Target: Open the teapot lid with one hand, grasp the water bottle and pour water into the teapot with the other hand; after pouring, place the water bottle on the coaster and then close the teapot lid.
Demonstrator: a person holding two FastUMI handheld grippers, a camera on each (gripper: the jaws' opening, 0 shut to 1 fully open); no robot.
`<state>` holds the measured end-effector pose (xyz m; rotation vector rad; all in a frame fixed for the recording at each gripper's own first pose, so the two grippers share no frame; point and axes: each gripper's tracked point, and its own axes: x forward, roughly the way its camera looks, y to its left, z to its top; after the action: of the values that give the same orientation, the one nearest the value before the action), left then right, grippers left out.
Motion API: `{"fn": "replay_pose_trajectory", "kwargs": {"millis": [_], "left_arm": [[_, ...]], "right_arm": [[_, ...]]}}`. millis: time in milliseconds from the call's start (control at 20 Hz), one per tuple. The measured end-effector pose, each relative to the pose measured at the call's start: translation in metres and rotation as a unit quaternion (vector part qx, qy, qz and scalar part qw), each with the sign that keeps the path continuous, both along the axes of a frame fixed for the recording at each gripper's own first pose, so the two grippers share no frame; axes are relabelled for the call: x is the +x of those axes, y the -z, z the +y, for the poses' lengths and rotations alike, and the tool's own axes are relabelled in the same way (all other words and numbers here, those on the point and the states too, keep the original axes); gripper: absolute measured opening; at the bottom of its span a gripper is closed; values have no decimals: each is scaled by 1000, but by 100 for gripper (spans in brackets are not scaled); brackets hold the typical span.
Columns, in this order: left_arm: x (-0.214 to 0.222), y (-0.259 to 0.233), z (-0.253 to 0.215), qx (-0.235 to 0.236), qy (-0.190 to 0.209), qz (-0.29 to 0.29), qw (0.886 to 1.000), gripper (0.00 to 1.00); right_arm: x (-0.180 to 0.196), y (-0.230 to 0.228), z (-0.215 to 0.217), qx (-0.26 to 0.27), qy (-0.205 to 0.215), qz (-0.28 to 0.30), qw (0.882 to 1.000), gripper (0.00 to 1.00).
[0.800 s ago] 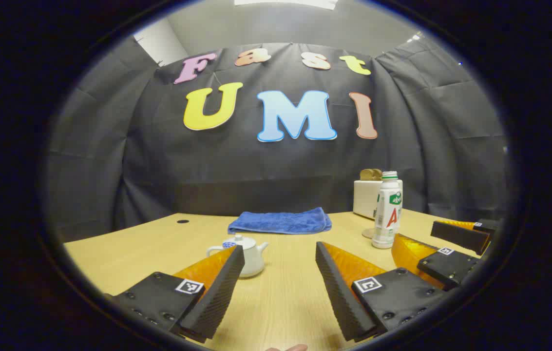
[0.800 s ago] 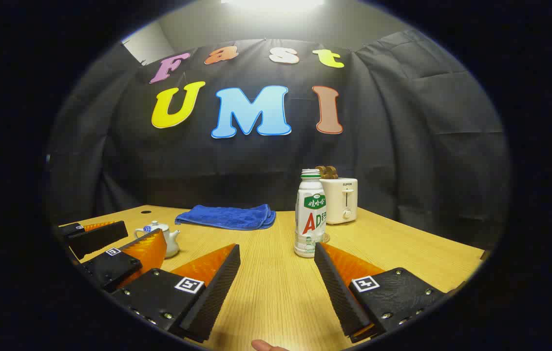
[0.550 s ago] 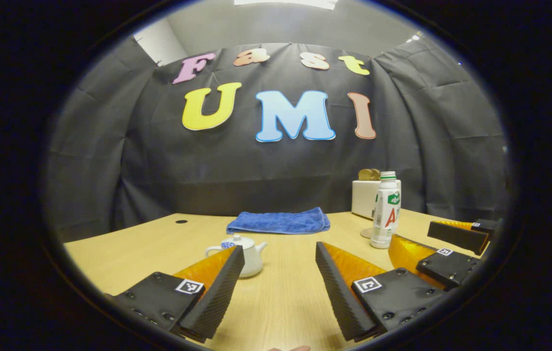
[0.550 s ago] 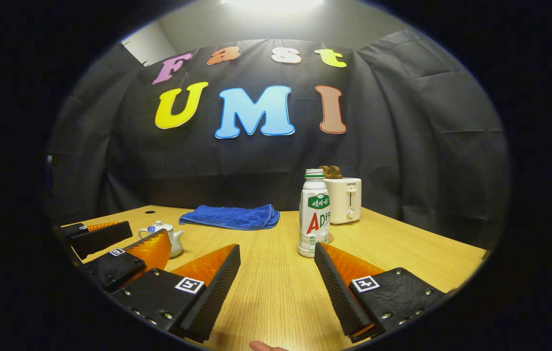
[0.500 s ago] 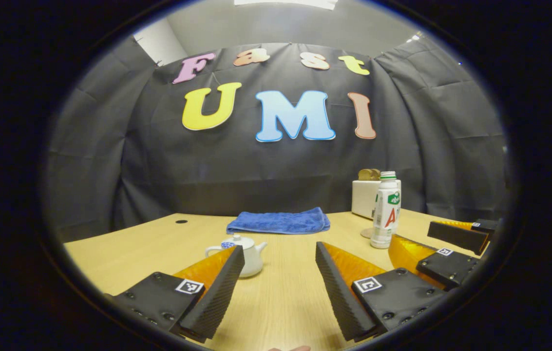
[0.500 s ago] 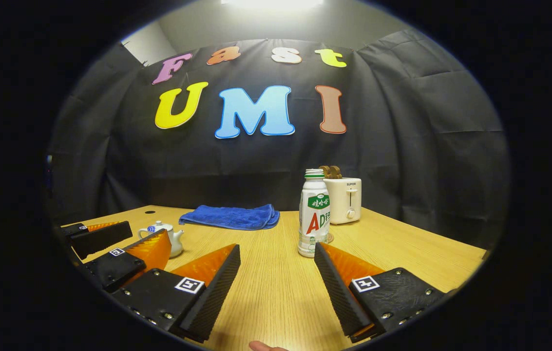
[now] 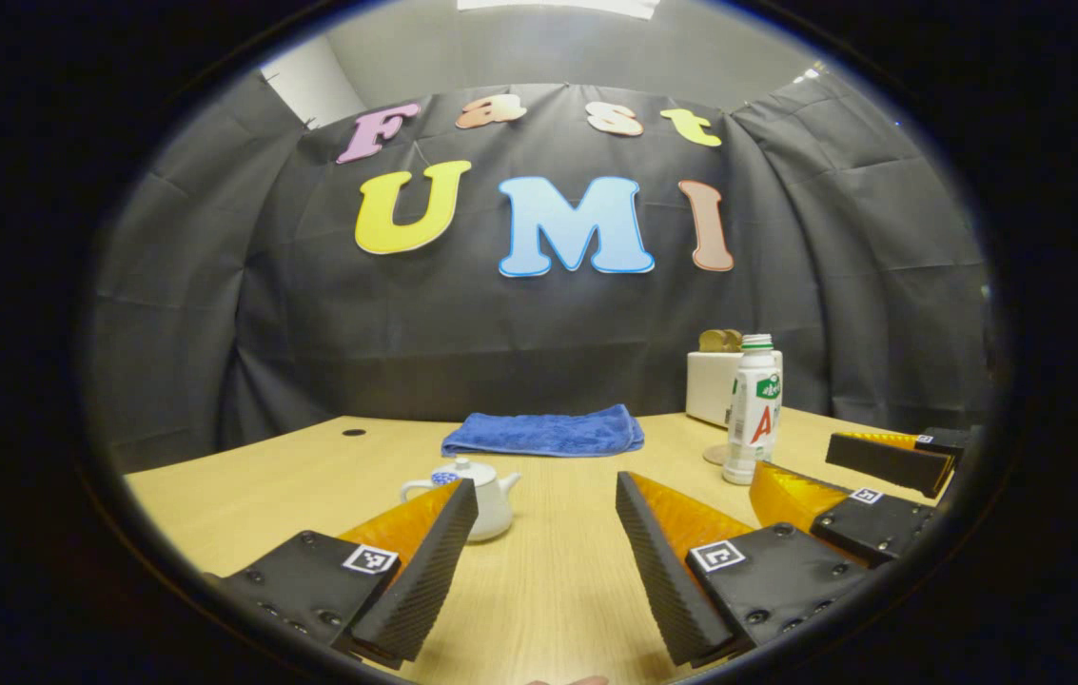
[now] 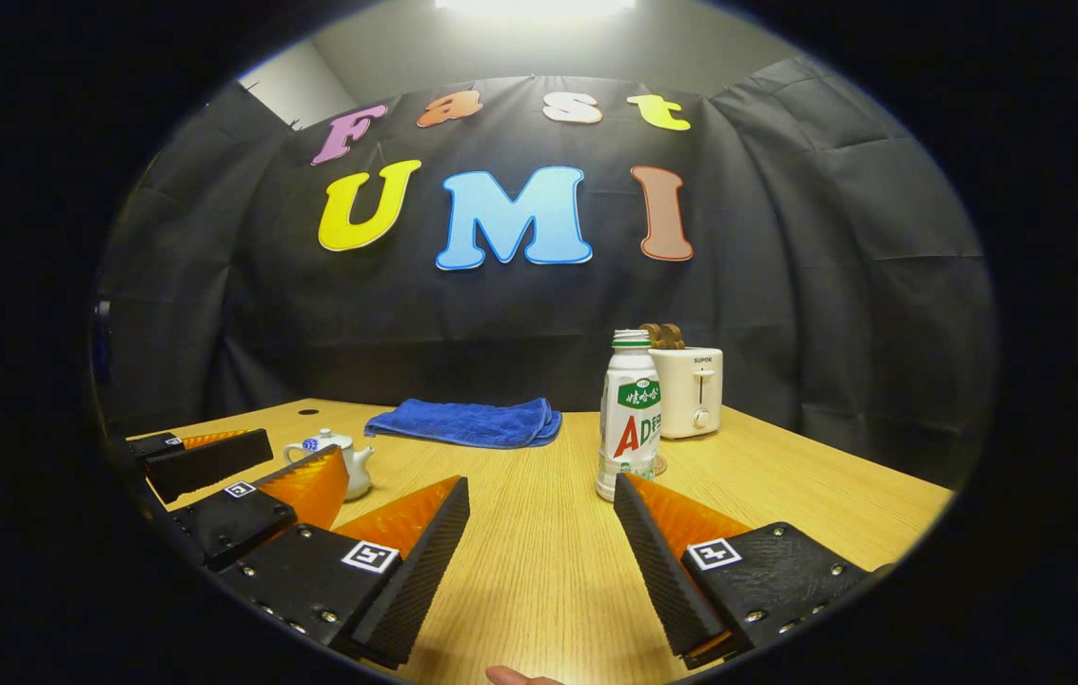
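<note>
Meanwhile, right gripper (image 8: 541,533) has swung slightly leftward, wide open and empty like left gripper (image 7: 546,533); water bottle (image 8: 630,414) untouched.

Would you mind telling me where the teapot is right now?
The teapot stands on the wooden table, left of centre in the left gripper view, nearer than the blue towel.

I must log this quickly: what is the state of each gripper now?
Left gripper: open, holding nothing, above the table.
Right gripper: open, holding nothing, short of the water bottle.
</note>
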<state>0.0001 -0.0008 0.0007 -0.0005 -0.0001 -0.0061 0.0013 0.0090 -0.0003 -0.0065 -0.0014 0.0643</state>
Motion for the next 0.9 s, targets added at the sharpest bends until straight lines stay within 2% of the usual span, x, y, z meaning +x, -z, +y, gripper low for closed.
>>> {"fn": "replay_pose_trajectory", "kwargs": {"millis": [550,800,900], "left_arm": [[0,2,3,0,-6,2,1000,99],[5,1,3,0,12,1,1000,100],[14,2,15,-4,7,3,1000,100]], "right_arm": [[1,0,-5,-1,14,2,1000,95],[4,-1,5,-4,-17,-1,1000,94],[8,-1,3,7,-19,1,1000,95]]}}
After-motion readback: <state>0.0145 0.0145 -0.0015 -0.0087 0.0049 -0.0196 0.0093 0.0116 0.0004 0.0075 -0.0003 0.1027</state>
